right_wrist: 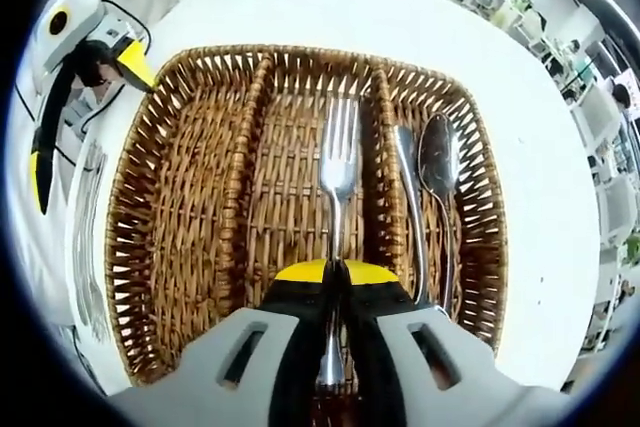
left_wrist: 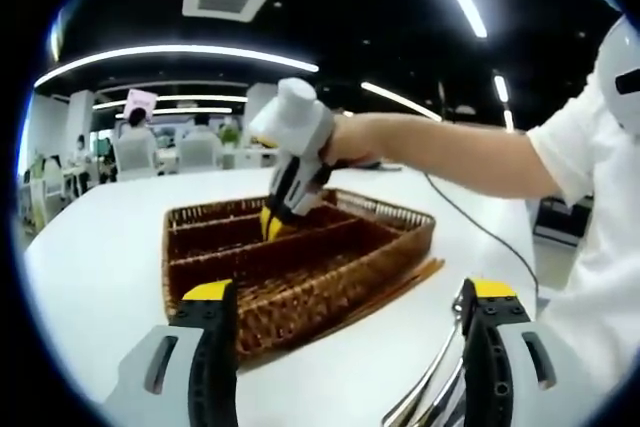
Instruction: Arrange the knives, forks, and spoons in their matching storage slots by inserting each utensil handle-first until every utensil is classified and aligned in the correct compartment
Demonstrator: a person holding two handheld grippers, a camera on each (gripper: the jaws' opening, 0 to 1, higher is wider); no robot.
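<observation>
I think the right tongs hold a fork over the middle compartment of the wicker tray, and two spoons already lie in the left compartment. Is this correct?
Not quite. The two spoons lie in the right compartment, not the left one, which holds nothing; the right gripper view shows this. The rest stands: the right tongs are shut on the fork over the middle compartment of the wicker tray.

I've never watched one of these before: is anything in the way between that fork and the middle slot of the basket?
Nothing visible blocks it. The right hand-held gripper is shut on the fork, which hangs over the middle compartment of the wicker basket; no other utensil shows there. The spoons lie in the neighbouring compartment, beyond a divider.
</observation>
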